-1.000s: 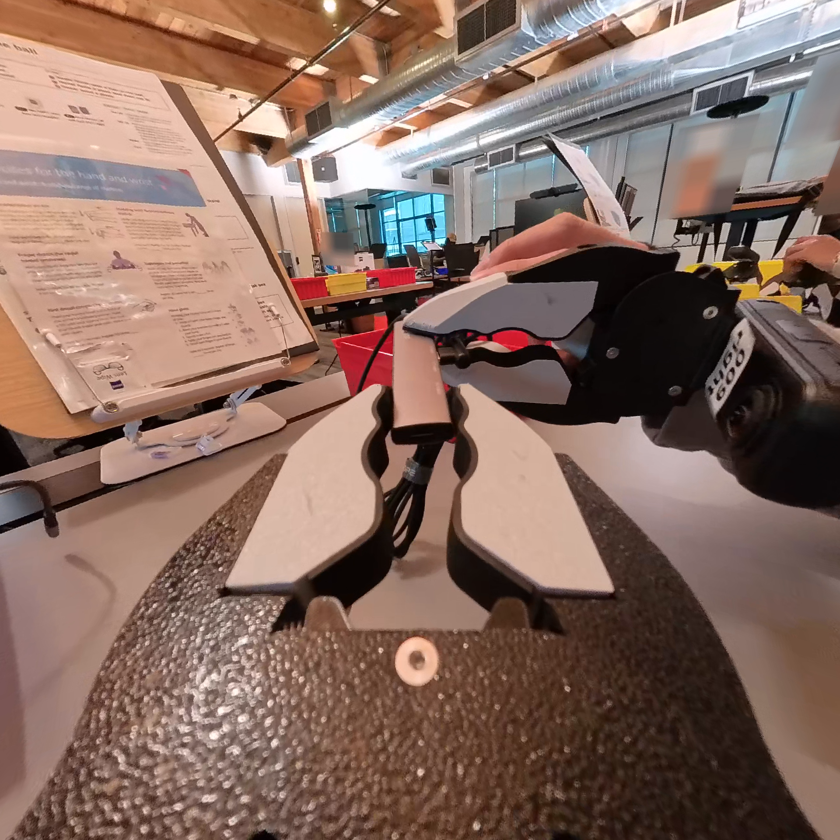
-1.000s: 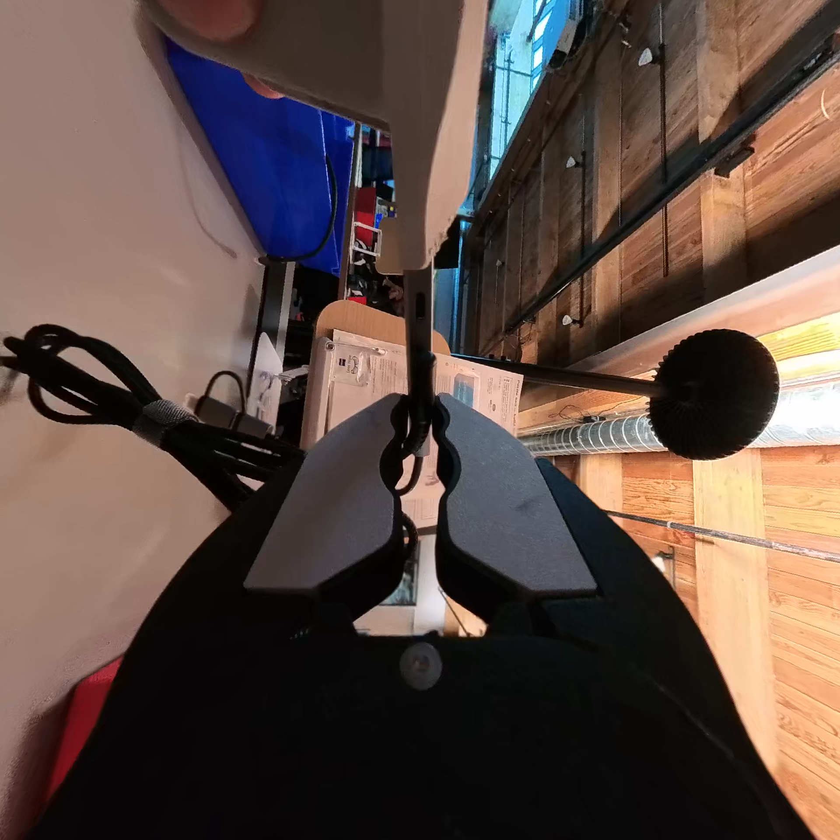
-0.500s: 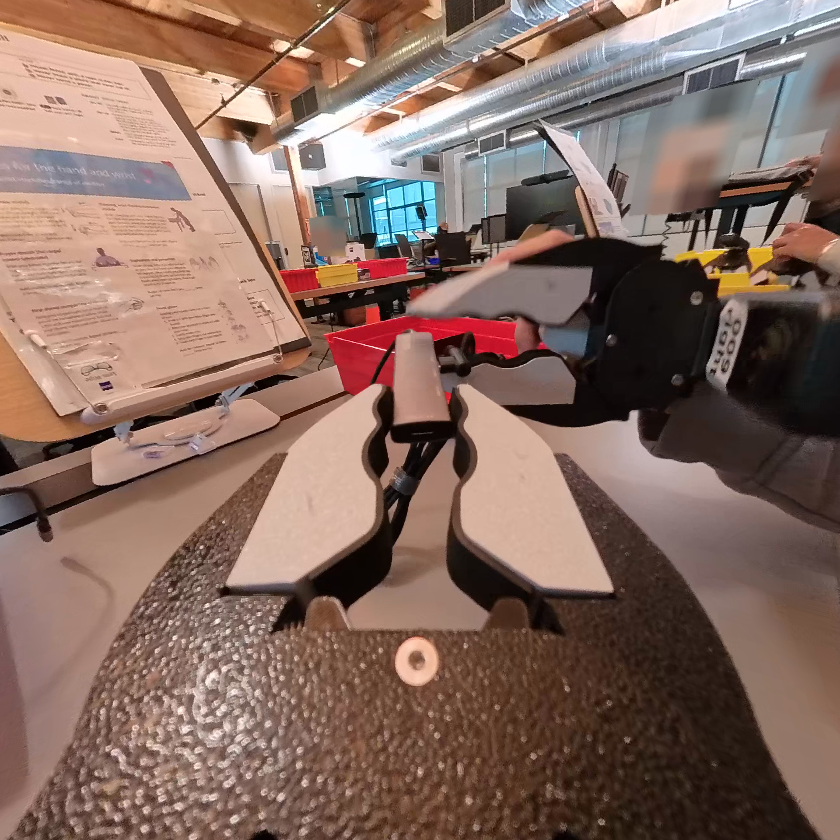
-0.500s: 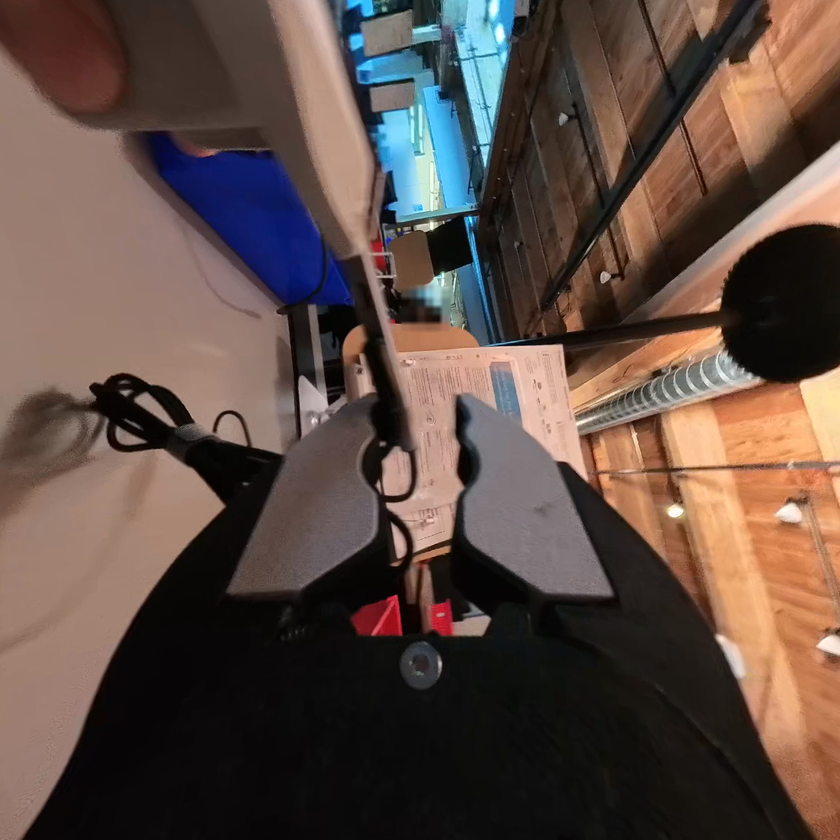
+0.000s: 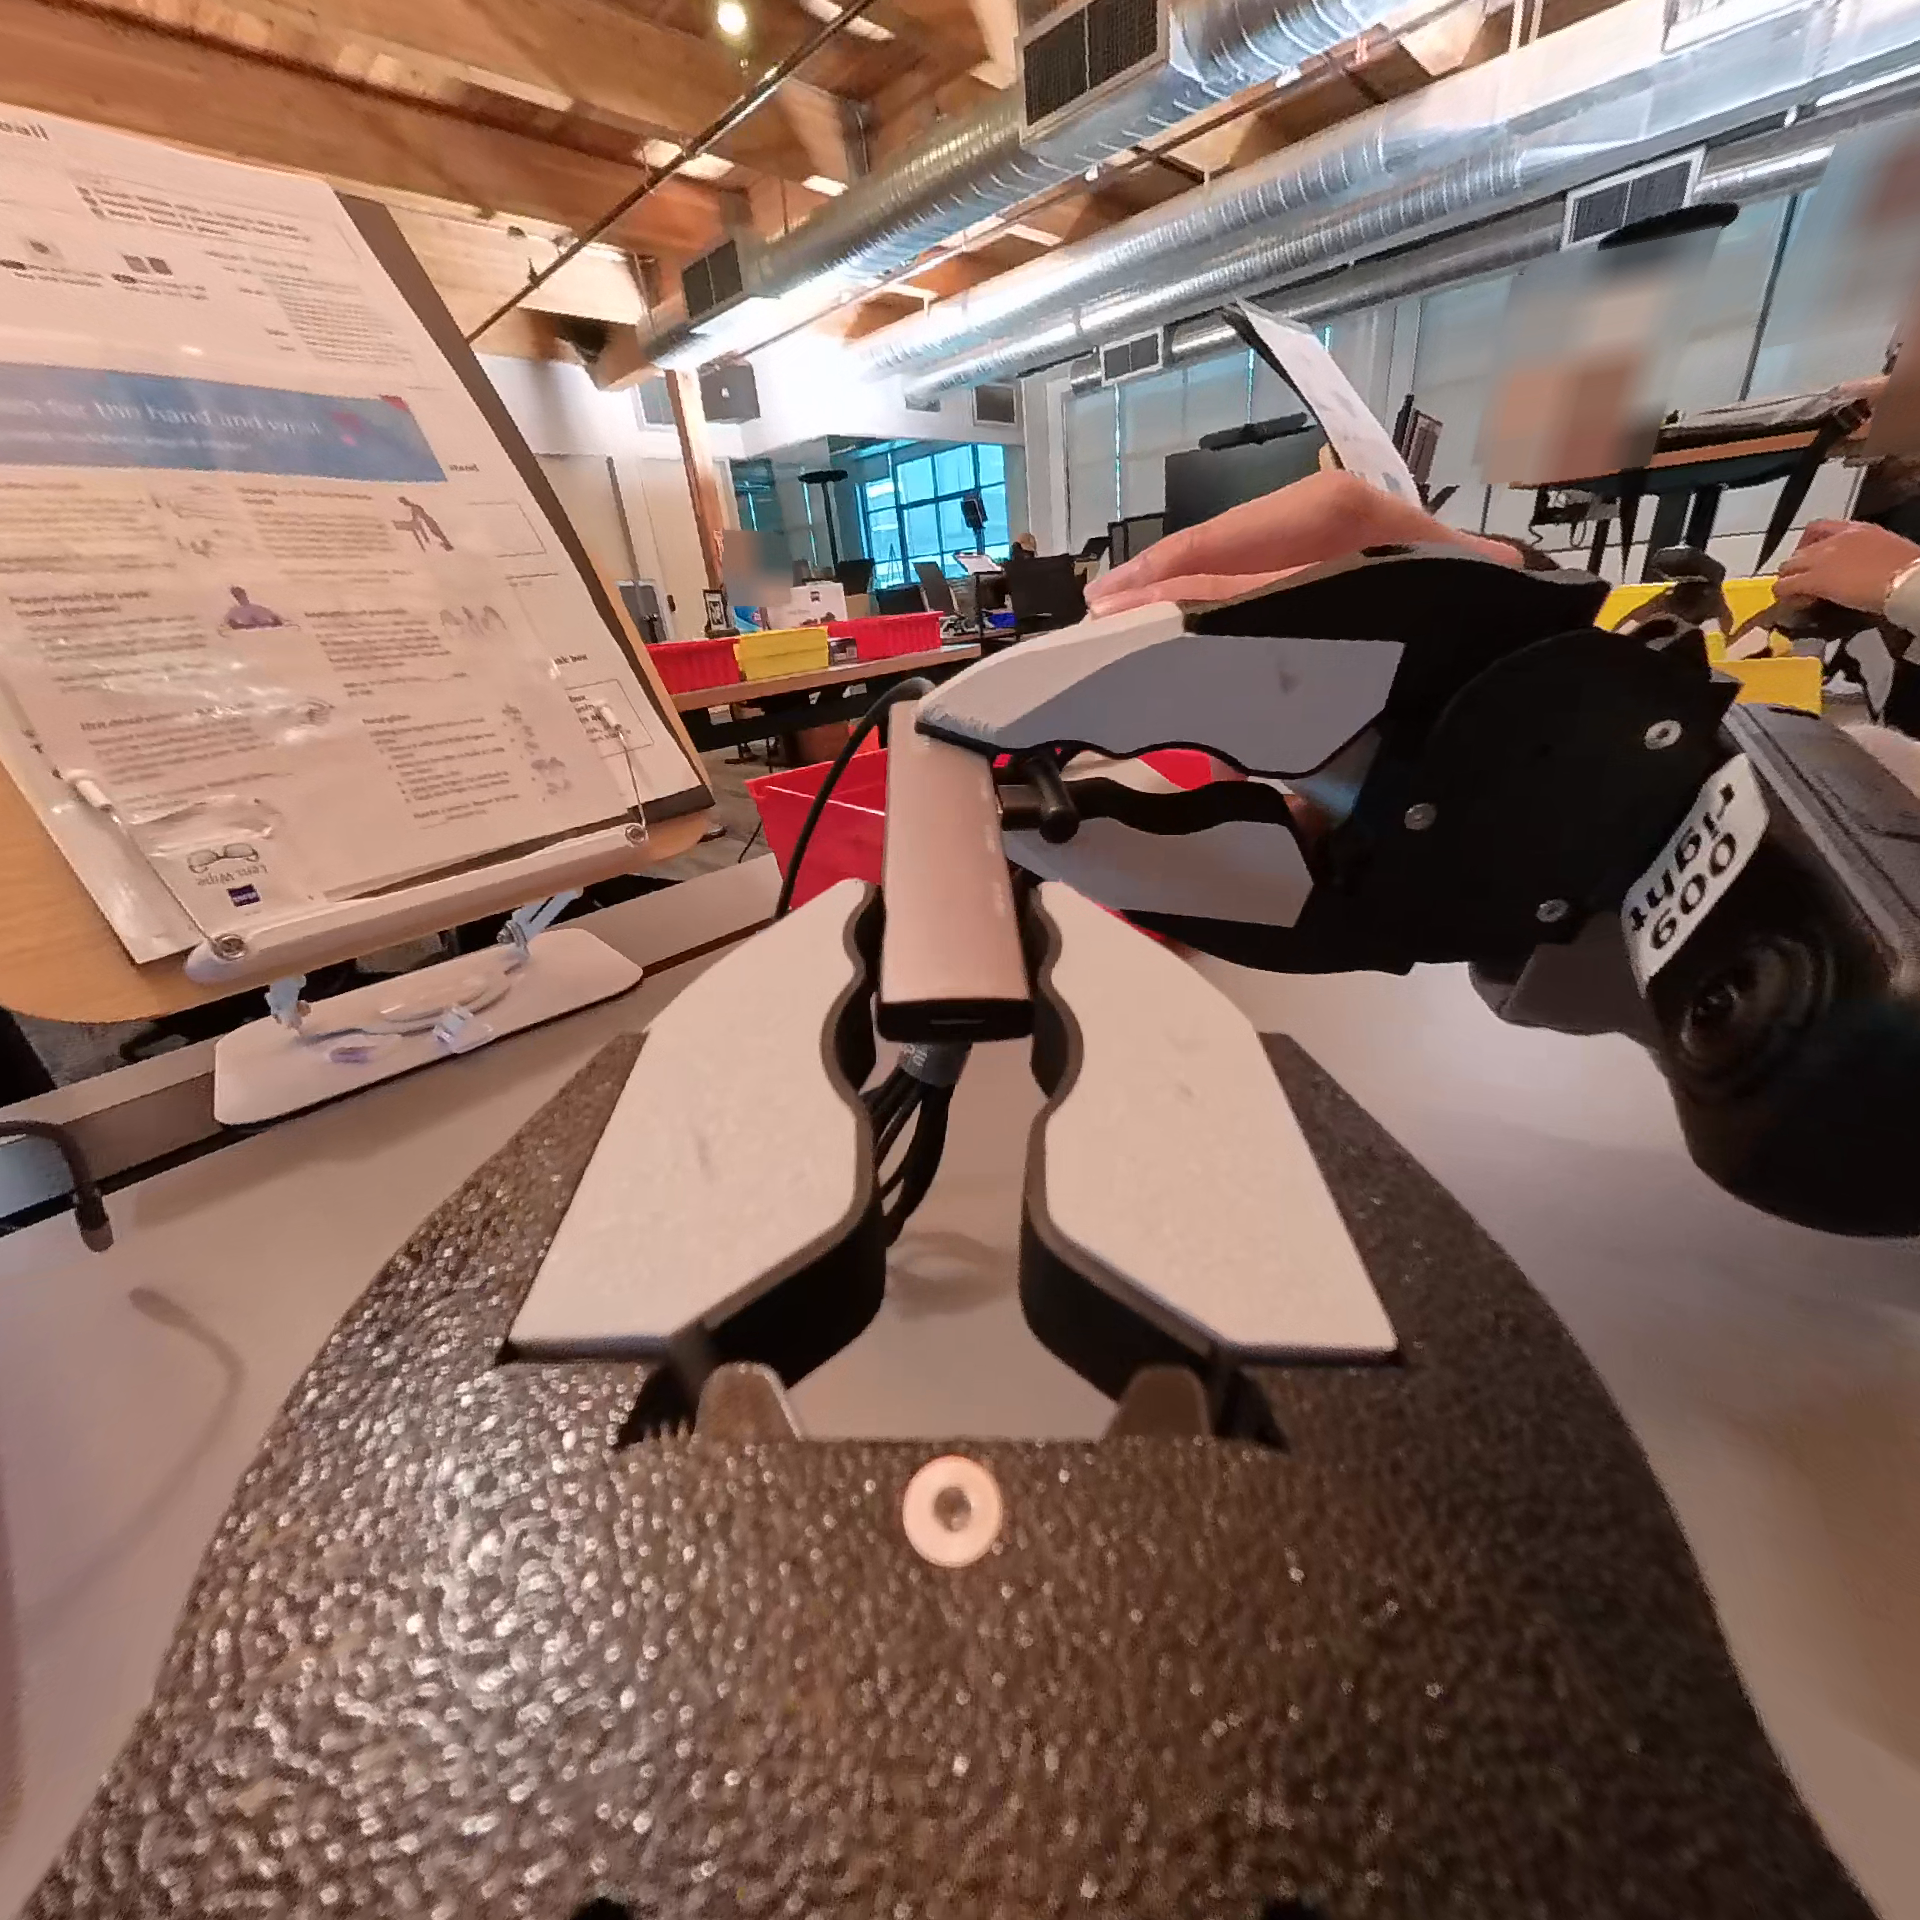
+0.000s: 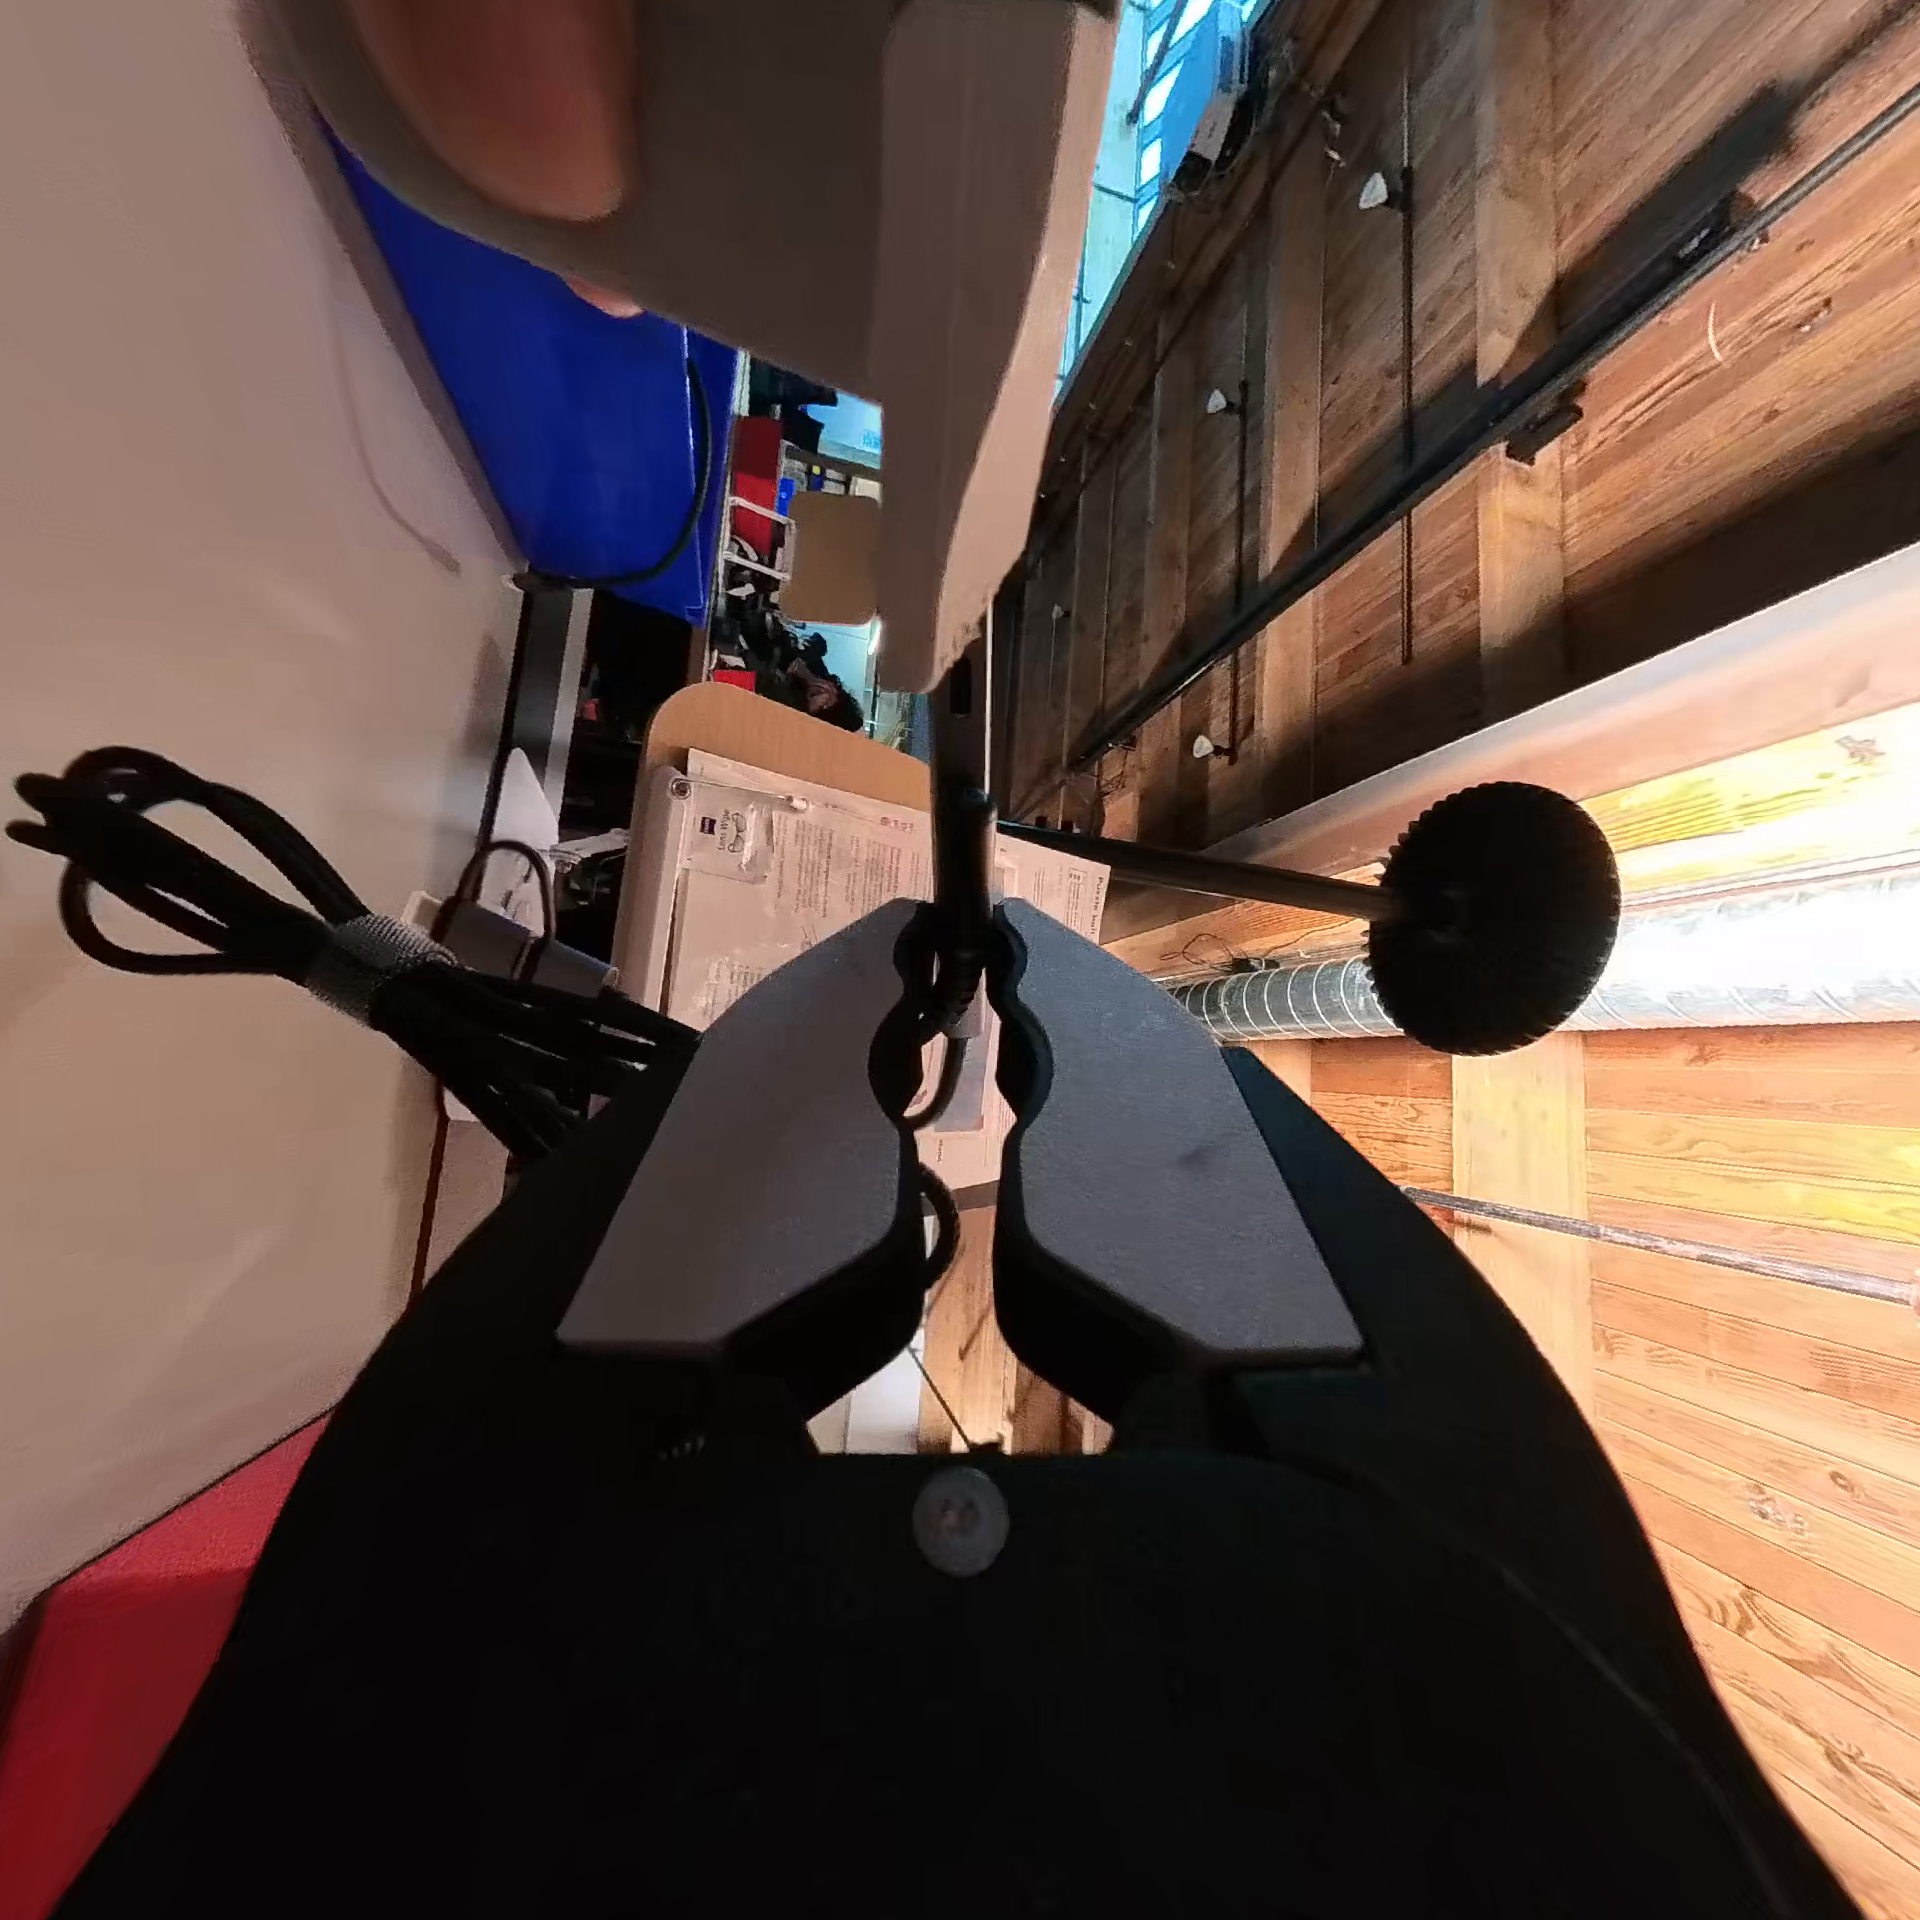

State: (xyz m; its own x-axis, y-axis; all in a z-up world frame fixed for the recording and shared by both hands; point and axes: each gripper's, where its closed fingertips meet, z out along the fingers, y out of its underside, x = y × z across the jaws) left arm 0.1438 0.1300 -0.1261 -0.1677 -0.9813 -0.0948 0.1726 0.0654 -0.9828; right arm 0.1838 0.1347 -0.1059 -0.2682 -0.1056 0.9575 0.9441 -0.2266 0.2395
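Note:
My left gripper (image 5: pixel 951 920) is shut on a slim rose-metal hub (image 5: pixel 951 862), held level above the white table (image 5: pixel 1558 1195). The hub's black cable bundle (image 5: pixel 914 1112) hangs below, between the fingers. My right gripper (image 5: pixel 1049 821) reaches in from the right, turned on its side, and pinches a black plug (image 5: pixel 1034 810) against the hub's right edge. In the right wrist view my right gripper (image 6: pixel 956 925) is shut on the black plug (image 6: pixel 961 883), which meets the hub (image 6: pixel 958 727) seen edge-on. A left gripper finger (image 6: pixel 935 312) fills the top. The strapped cable bundle (image 6: pixel 364 966) hangs at the left.
A document stand with a laminated sheet (image 5: pixel 260 571) on a white base (image 5: pixel 416 1008) stands at the back left. A red bin (image 5: pixel 831 821) sits behind the hub. A black cable end (image 5: pixel 88 1205) lies at the left edge. Another person's hand (image 5: pixel 1849 566) is far right. The grippers' ends are close to 5 centimetres from one another.
Half a second ago my right gripper was tilted, its jaws wider with the plug loose. Now it is square to the hub and shut on the plug. My left gripper held still.

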